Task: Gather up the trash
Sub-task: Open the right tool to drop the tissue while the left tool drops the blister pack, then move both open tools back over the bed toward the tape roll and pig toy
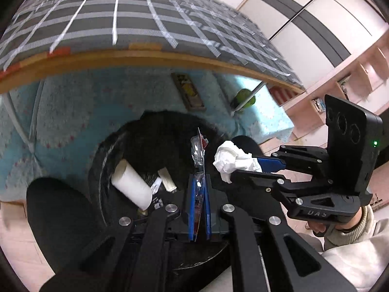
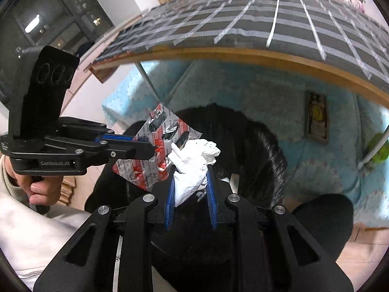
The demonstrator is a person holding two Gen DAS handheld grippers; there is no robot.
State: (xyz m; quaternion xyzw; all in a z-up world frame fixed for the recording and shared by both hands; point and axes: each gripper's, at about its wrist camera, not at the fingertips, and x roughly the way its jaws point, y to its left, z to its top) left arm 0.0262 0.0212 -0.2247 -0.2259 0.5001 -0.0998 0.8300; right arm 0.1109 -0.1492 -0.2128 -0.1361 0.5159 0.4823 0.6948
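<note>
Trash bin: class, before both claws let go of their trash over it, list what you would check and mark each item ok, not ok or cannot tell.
1. Left claw grips the blister pack: ok.
2. Right claw holds the crumpled tissue: ok.
3. Both items are above the black trash bin opening: ok.
4. Bin has room; only a cardboard tube and small scraps show inside: ok.
5. Bag rim sits evenly all round: cannot tell.

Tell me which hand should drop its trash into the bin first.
Either, marginally the left: its tool holds the blister pack right above the bin opening, while the right tool holds the tissue near the rim.
</note>
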